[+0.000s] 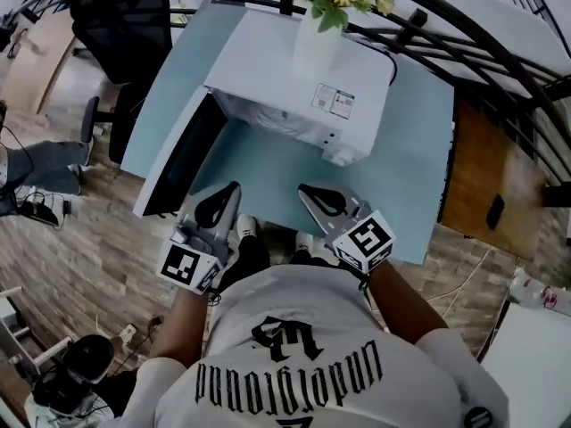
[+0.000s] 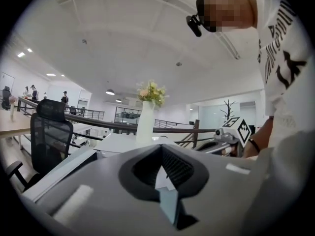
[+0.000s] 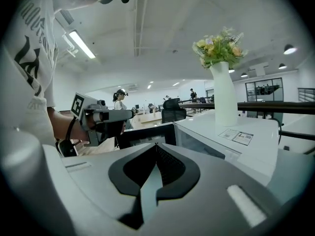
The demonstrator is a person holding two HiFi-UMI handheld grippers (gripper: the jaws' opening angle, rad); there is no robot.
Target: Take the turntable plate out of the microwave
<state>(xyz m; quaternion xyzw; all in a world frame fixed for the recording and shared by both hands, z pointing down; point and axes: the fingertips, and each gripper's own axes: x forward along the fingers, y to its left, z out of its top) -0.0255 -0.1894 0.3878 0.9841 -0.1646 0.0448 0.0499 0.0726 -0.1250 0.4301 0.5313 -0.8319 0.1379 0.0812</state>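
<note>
Inside the white box-shaped microwave (image 1: 268, 69) is where the turntable plate must be, but no view looks into the cavity far enough to show it (the top panel overhangs the opening from above, and both gripper views catch only the front frame). The microwave's dark-panelled door (image 1: 183, 163) hangs wide open to the left, so the way in looks free.

I'd judge the plate to be a glass disc: stiff, fairly heavy for its size, smooth enough to slip, and liable to chip or shatter if it knocks the cavity frame or drops. Its rim is the sensible place to take it, pinching the near edge, or opposite edges with both tools, and lifting it before drawing it out level.

A tall white vase of yellow flowers (image 1: 317, 38) stands on the microwave's top, so a jolt to the cabinet could tip it. The microwave sits on a pale blue bench (image 1: 268, 172).

At the bench's near edge, the left tool (image 1: 230, 193) and the right tool (image 1: 308, 193) point toward the opening, well short of it. Each has its jaws pressed together with nothing between them.
</note>
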